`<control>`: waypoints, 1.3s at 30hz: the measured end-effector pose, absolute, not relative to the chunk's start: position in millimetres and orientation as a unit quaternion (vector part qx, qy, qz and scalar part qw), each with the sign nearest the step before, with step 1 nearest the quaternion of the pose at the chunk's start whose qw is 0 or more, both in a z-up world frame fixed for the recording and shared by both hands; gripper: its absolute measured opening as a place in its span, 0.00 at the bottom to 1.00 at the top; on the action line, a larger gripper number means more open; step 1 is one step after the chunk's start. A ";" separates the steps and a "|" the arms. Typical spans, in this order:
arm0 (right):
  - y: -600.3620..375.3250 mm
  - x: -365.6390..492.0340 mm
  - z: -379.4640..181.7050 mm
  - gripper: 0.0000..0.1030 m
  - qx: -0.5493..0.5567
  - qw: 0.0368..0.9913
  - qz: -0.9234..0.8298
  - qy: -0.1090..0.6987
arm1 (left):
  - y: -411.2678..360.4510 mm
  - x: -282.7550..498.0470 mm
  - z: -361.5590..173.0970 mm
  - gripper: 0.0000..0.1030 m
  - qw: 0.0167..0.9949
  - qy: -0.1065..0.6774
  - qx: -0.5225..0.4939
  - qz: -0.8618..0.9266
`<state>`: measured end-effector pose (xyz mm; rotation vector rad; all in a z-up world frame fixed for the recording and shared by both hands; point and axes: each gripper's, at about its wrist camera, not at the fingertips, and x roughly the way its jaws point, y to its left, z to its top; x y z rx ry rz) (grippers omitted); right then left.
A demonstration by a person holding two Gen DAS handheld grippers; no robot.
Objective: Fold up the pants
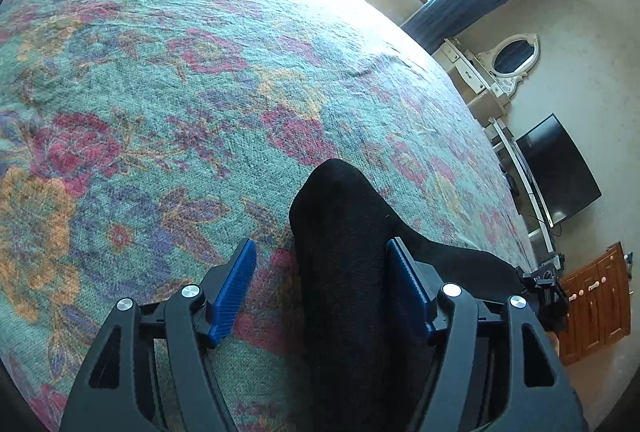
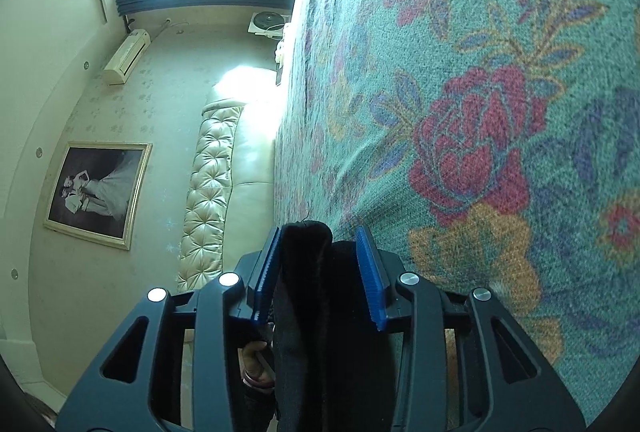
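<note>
Black pants [image 1: 340,232] on floral bedspread [image 1: 160,91], no legible writing anywhere

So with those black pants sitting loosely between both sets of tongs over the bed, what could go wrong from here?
1. In the left tongs the pants touch only one blue pad, with a clear gap at the other, so the cloth could slump unevenly onto the floral bedspread.
2. The right tongs also stand apart round a bunched fold; it may spring open and spoil the crease.
</note>
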<state>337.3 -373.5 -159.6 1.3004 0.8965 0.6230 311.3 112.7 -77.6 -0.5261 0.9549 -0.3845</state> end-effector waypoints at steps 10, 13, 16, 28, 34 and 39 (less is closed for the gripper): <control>-375.9 262.8 -156.7 0.43 0.577 0.666 0.271 0.388 | 127.1 247.8 -76.6 0.68 0.837 0.442 -0.280 -0.159; -370.7 237.4 -157.5 0.45 0.580 0.662 0.275 0.387 | 125.5 226.2 -77.0 0.68 0.839 0.440 -0.283 -0.153; -365.7 214.5 -158.0 0.45 0.575 0.663 0.278 0.391 | 126.2 204.4 -74.3 0.68 0.839 0.431 -0.298 -0.146; -354.6 141.5 -154.3 0.55 0.582 0.657 0.284 0.387 | 92.0 109.5 -51.7 0.68 0.863 0.419 -0.243 -0.141; -341.1 109.0 -149.6 0.59 0.575 0.663 0.280 0.389 | 52.1 82.4 -39.4 0.73 0.874 0.419 -0.198 -0.146; -314.0 90.3 -123.0 0.66 0.487 0.729 0.239 0.417 | 26.7 63.2 -28.6 0.75 0.891 0.403 -0.162 -0.135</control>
